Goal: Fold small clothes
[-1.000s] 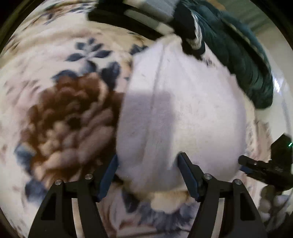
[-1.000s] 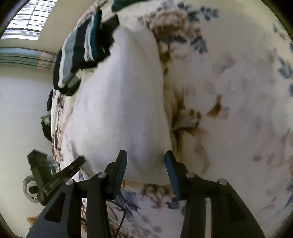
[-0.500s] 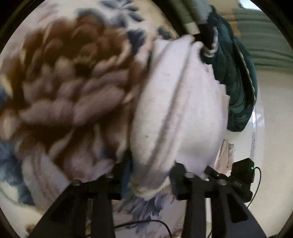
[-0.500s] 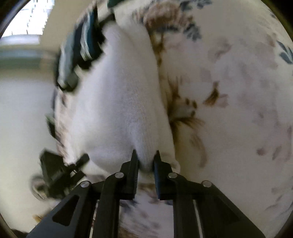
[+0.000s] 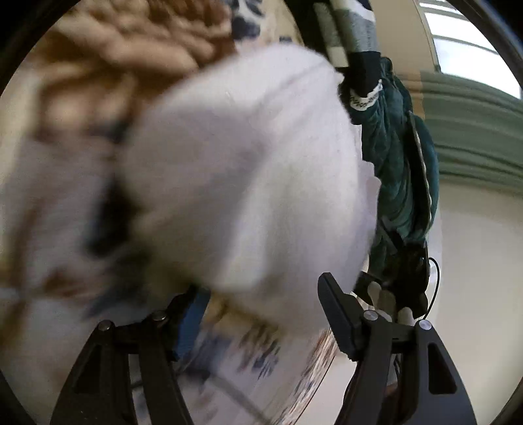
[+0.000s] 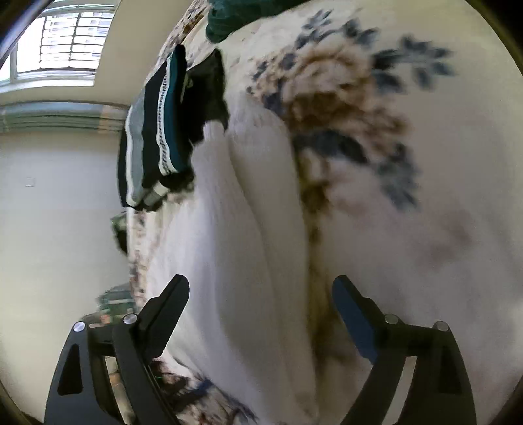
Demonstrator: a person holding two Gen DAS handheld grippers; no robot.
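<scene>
A white fluffy garment (image 5: 248, 183) lies folded on a floral blanket (image 5: 98, 81); it also shows in the right wrist view (image 6: 235, 248) with lengthwise folds. My left gripper (image 5: 261, 307) is open, its fingers wide apart on either side of the garment's near edge, holding nothing. My right gripper (image 6: 261, 300) is open too, fingers spread around the garment's near end, with the cloth lying between them and not pinched. The left view is blurred.
A folded dark striped garment (image 6: 157, 130) lies at the white garment's far end. A dark green garment (image 5: 402, 163) lies beyond it (image 6: 235, 16). The bed's edge, a pale wall (image 6: 59, 209) and a window (image 6: 65, 42) are to the side.
Both grippers were closed on the white garment's near edge half a second ago; both have now opened and let it go. The garment lies lower and flatter.
</scene>
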